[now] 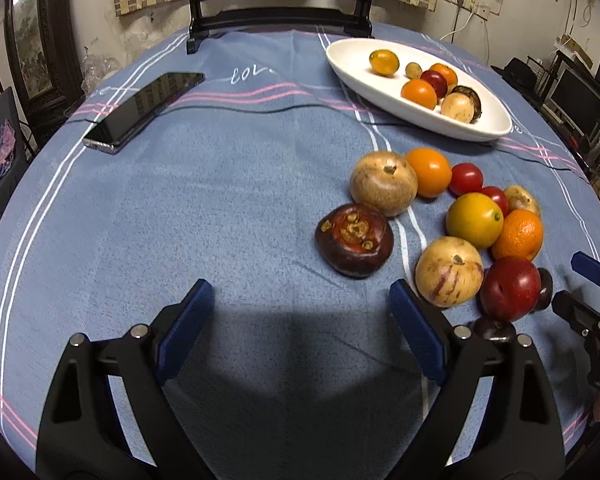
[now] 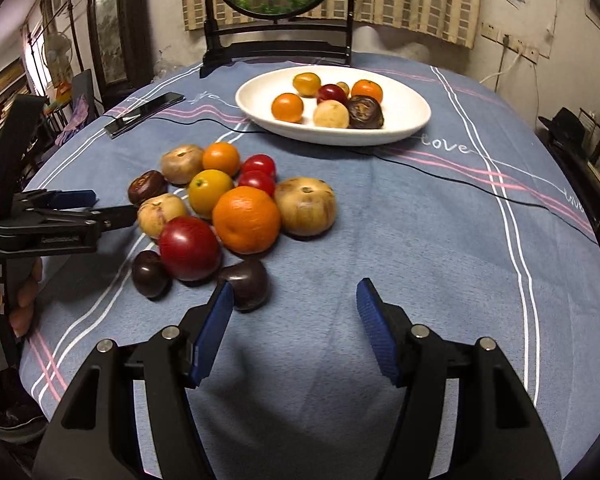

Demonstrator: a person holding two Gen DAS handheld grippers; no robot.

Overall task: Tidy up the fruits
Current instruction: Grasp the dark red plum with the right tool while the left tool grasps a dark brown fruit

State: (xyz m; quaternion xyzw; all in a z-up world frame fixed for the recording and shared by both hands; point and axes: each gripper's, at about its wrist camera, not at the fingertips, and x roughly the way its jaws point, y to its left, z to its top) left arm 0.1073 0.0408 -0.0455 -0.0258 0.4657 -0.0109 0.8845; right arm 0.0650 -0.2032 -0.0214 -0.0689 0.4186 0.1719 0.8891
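Here we see both grippers, left [image 1: 300,312] and right [image 2: 296,312], gaping empty above the blue cloth [image 2: 420,240], loose fruit pile [image 2: 246,218] just beyond, white dish [image 2: 412,116] of fruit farther back.

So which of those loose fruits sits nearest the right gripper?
The small dark purple fruit, touching the right gripper's left finger. The other dark ones sit further left.
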